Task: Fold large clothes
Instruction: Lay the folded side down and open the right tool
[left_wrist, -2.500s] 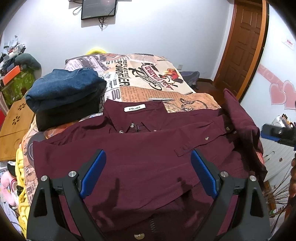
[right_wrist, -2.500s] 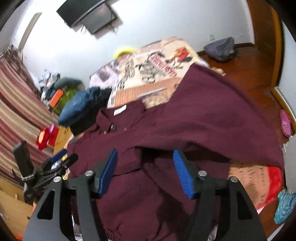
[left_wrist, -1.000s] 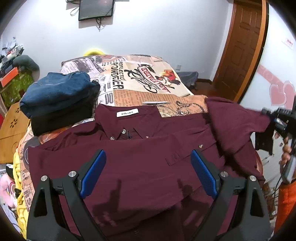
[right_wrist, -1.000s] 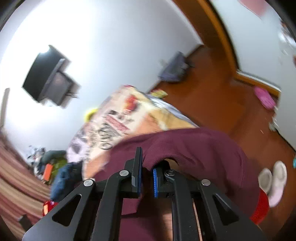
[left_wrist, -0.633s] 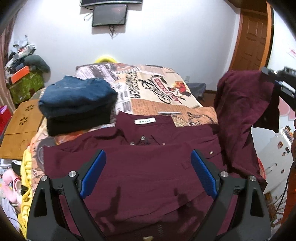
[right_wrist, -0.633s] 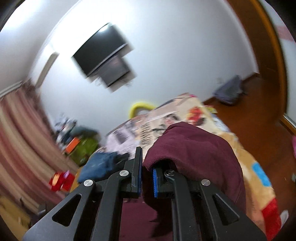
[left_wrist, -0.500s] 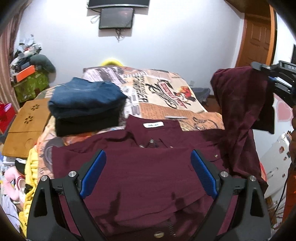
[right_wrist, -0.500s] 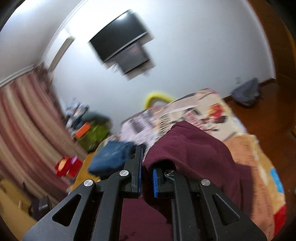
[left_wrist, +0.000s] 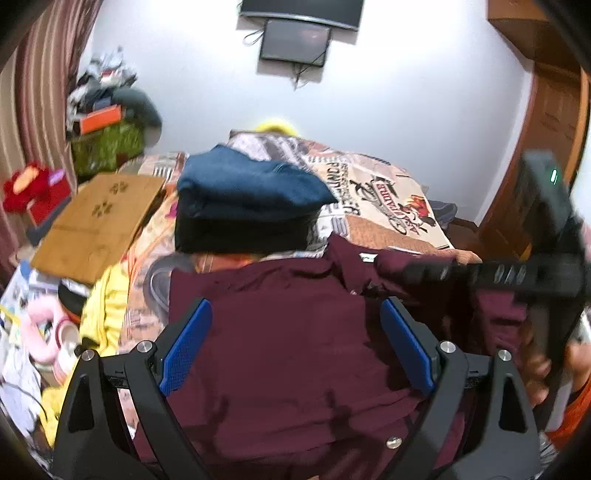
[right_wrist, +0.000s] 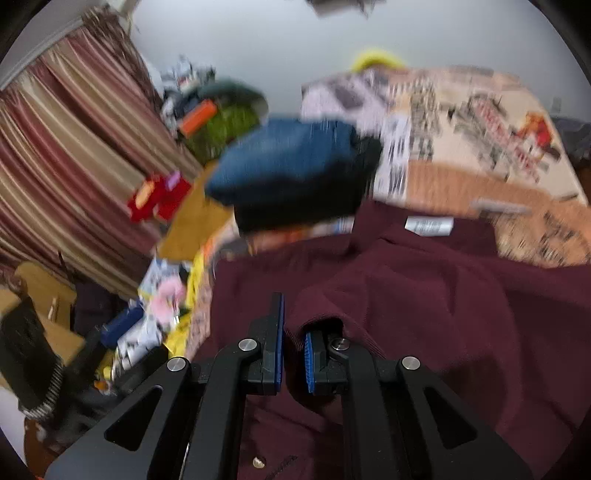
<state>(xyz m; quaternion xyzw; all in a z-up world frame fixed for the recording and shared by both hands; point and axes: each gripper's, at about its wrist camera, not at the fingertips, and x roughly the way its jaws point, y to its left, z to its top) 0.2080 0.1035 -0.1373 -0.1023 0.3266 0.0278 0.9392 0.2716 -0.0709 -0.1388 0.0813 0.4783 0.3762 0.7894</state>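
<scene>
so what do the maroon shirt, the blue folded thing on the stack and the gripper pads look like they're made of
Maroon shirt: thin matte woven cloth, likely cotton or a blend; it drapes softly and creases. Blue folded garment: looks like denim, with a faded, streaky blue surface. Pads of the left gripper: blue, finely dotted, probably rubber or textured plastic.

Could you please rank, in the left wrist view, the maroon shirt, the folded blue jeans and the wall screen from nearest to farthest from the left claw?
1. maroon shirt, directly under the left claw.
2. folded blue jeans, beyond, on the bed.
3. wall screen, high on the far wall.
</scene>
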